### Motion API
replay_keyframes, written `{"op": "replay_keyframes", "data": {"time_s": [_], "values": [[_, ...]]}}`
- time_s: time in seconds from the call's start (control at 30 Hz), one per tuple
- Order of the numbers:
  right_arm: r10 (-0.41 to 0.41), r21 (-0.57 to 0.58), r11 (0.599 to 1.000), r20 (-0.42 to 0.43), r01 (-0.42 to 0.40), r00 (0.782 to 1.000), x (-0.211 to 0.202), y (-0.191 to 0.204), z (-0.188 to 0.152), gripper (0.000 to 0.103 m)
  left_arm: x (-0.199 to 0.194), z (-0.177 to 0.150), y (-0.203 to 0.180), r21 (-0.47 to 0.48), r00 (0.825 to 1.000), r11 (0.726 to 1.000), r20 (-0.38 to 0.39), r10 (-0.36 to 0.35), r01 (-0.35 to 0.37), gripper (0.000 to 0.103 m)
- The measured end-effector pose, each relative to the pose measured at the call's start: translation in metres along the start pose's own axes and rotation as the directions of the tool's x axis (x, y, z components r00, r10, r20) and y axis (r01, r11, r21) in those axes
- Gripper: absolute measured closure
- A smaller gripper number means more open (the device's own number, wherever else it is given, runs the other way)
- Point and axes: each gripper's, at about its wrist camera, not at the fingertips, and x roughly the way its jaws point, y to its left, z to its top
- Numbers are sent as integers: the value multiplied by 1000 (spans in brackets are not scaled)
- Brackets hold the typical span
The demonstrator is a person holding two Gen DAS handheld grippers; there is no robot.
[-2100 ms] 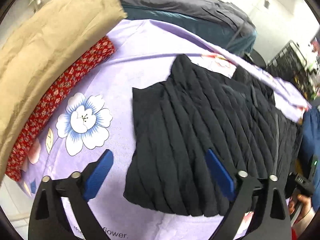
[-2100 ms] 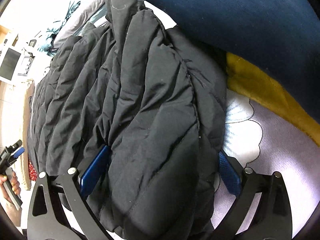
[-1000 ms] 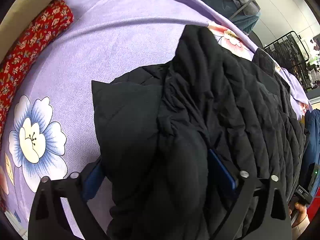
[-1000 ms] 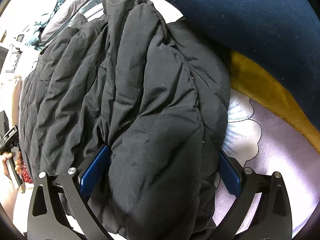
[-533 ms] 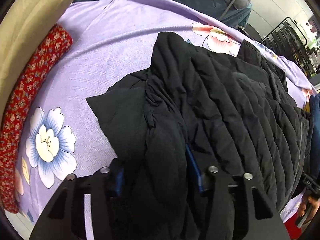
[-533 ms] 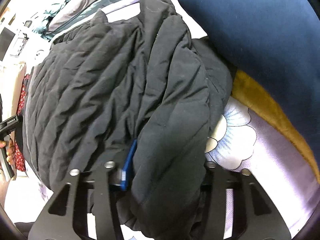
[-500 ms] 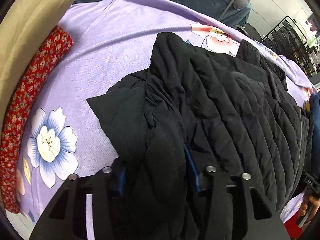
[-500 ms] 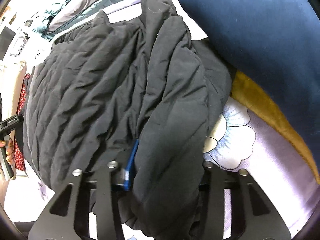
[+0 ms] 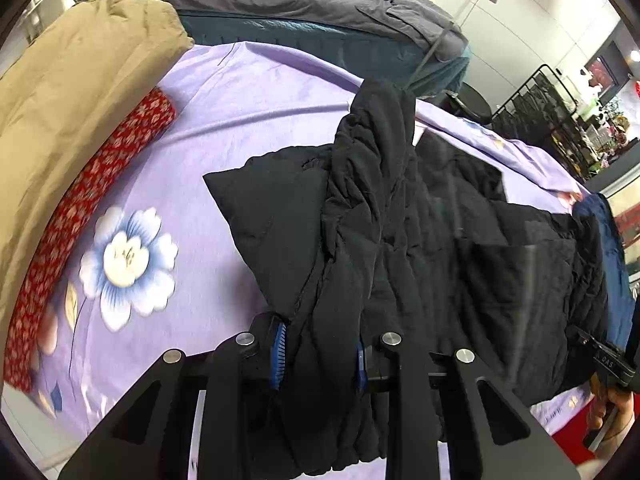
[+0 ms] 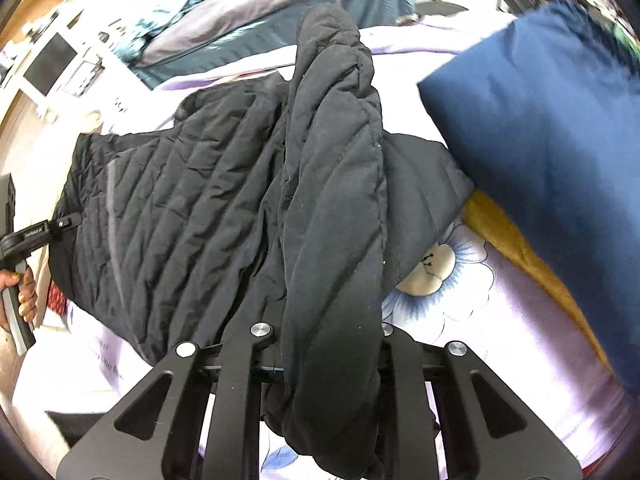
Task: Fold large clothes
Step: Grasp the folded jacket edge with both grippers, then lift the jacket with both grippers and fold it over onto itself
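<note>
Jacket (image 9: 460, 240) bunched between closing pads of left hand-held gripper (image 9: 320, 354).

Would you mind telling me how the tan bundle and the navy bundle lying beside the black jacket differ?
The tan bundle lies along the left edge of the purple sheet; the navy bundle lies on the opposite side. The tan bundle rests over a red floral cloth, while the navy bundle rests over a mustard cloth. The navy bundle sits against the black jacket; the tan one lies apart from it. Both are plain, bulky and soft.
</note>
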Motion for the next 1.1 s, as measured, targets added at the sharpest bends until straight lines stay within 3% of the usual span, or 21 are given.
{"op": "replay_keyframes", "data": {"time_s": [0.27, 0.43, 0.83, 1.1], "values": [[16, -69, 997, -21, -18, 1000, -25, 29, -25, 85, -13, -51, 12, -102, 999, 995, -49, 5, -10, 79], [12, -130, 991, -13, -14, 1000, -28, 45, -7, 86, -17, -47, 9, -108, 999, 994, -40, 11, -16, 79], [58, -211, 977, 109, -34, 992, -90, 54, 35, 89, -74, 12, -39, 13, 990, 998, 127, -61, 60, 80], [38, -152, 988, 273, 5, 961, -162, 22, 61, 89, -104, 74, -113, 195, 960, 973, 224, -170, 127, 80]]}}
